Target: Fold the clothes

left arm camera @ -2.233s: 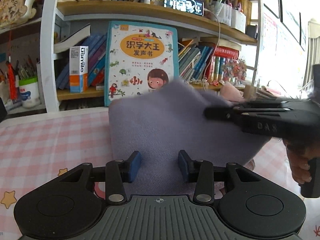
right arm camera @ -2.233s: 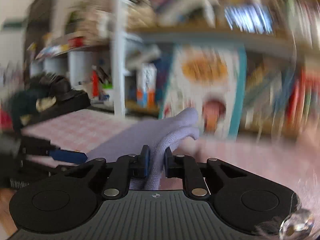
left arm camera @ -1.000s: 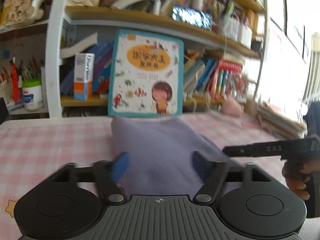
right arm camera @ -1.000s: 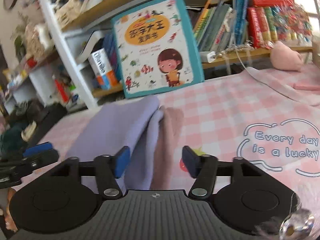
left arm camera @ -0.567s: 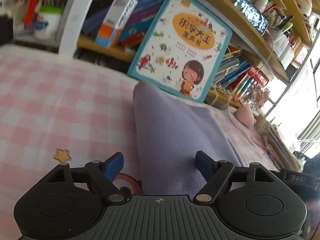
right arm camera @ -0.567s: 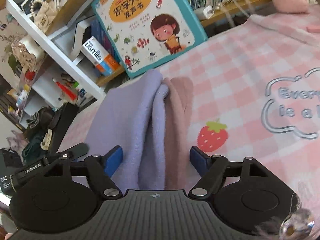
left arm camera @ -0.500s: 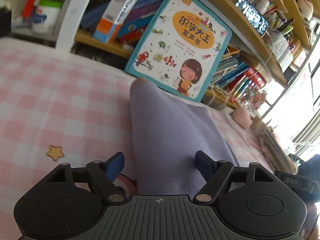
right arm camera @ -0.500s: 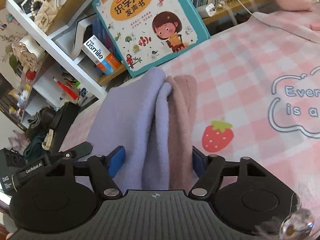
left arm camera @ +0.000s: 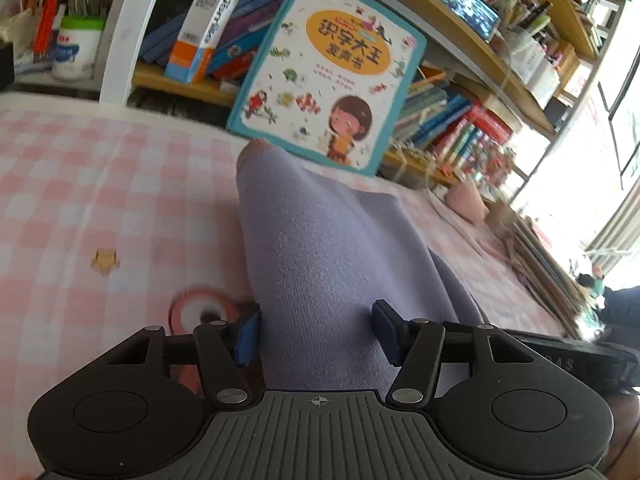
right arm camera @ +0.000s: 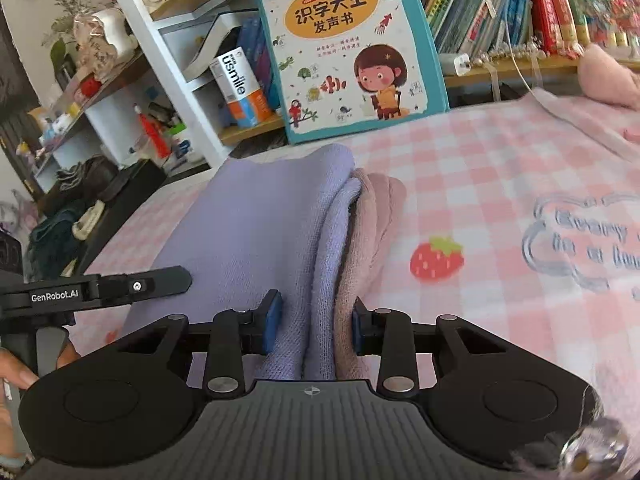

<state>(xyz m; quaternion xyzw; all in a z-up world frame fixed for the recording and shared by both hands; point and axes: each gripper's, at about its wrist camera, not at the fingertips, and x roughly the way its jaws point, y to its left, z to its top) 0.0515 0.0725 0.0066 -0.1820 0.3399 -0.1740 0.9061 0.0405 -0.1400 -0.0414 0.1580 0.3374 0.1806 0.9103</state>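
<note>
Straddling the near end of the purple garment (left arm camera: 320, 248), your left gripper (left arm camera: 316, 334) has its jaws spread wide with the knit passing between them, gripping nothing. A couple of seconds ago those blue pads sat much closer together on the cloth while it was held up off the table; now the garment lies flat on the pink checked tablecloth (left arm camera: 100, 200) in a long folded strip running away towards the picture book (left arm camera: 332, 72) on the far side.

Your right gripper (right arm camera: 314, 326) tells the same story. It was pinched tight on a raised fold of the purple knit earlier; now its jaws are parted on either side of the stacked right edge, where the purple layers (right arm camera: 280, 220) sit on a dusty-pink piece (right arm camera: 376, 216) showing along the right. The jaws have drawn in slightly over the last half second, though not enough to hold the cloth.

So you have laid the fold down and let go with both hands. The bundle looks neat and doubled, and this fold seems finished. Your next choice is probably whether to fold the strip once more across its length or to leave it.
</note>
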